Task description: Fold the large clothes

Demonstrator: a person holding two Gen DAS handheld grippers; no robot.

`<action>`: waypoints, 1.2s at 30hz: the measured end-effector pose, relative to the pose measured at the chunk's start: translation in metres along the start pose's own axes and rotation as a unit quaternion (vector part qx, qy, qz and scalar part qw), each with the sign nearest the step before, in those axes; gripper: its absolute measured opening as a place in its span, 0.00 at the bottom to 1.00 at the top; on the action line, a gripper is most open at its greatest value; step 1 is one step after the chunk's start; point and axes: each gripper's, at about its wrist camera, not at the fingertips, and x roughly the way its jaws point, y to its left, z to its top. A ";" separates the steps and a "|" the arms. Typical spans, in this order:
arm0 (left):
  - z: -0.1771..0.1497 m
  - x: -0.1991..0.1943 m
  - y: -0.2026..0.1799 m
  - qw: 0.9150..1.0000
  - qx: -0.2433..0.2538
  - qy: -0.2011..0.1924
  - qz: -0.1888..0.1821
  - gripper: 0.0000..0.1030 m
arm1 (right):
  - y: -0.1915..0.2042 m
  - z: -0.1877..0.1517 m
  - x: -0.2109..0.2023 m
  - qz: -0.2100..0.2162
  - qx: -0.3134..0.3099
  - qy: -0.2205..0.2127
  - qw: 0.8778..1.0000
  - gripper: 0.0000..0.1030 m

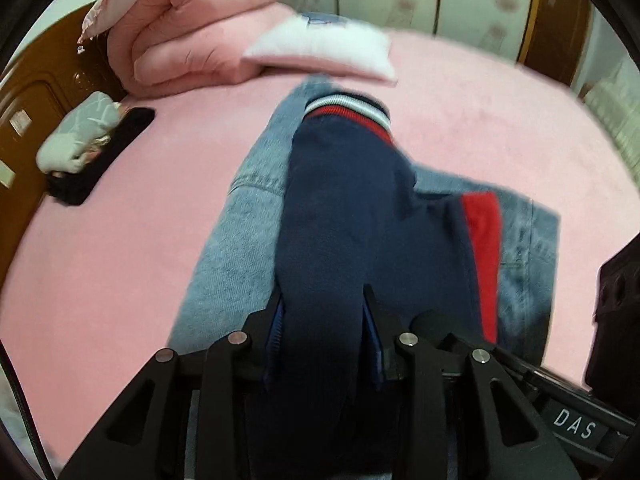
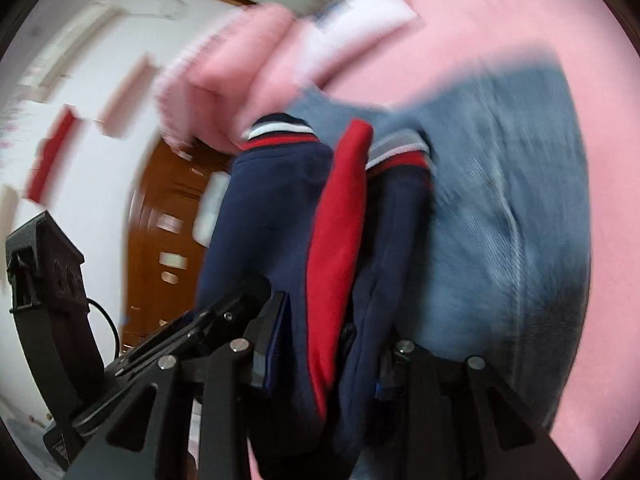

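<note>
Pink bedsheet lies bare around the blue denim garment. The navy fleece jacket with red panel is clamped between the jaws of both left gripper and right gripper.

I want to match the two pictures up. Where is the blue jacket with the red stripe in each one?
Left wrist view: the navy jacket fills the centre, running from the left gripper up to its striped cuff.
Right wrist view: the navy jacket hangs centre-left, clamped in the right gripper.
Shared landmark: the white pillow on the pink bed.
</note>
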 end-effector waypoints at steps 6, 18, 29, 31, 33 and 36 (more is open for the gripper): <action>-0.010 0.004 0.007 0.999 0.005 -0.032 -0.020 0.40 | 0.009 -0.006 -0.006 -0.025 -0.077 -0.028 0.996 0.44; -0.049 -0.047 -0.021 0.992 -0.081 -0.074 0.064 0.76 | -0.019 -0.054 -0.110 -0.084 -0.138 0.016 0.987 0.80; -0.226 -0.153 -0.141 0.989 -0.142 0.024 0.040 0.82 | -0.114 -0.215 -0.319 -0.241 -0.062 0.075 0.966 0.86; -0.262 -0.172 -0.177 0.990 -0.128 0.039 0.032 0.82 | -0.120 -0.242 -0.369 -0.282 -0.072 0.055 0.955 0.86; -0.292 -0.189 -0.214 0.993 -0.101 0.055 0.028 0.82 | -0.123 -0.269 -0.420 -0.329 -0.093 0.041 0.939 0.86; -0.330 -0.205 -0.269 0.993 -0.021 0.116 0.018 0.82 | -0.122 -0.294 -0.477 -0.364 -0.111 0.049 0.923 0.91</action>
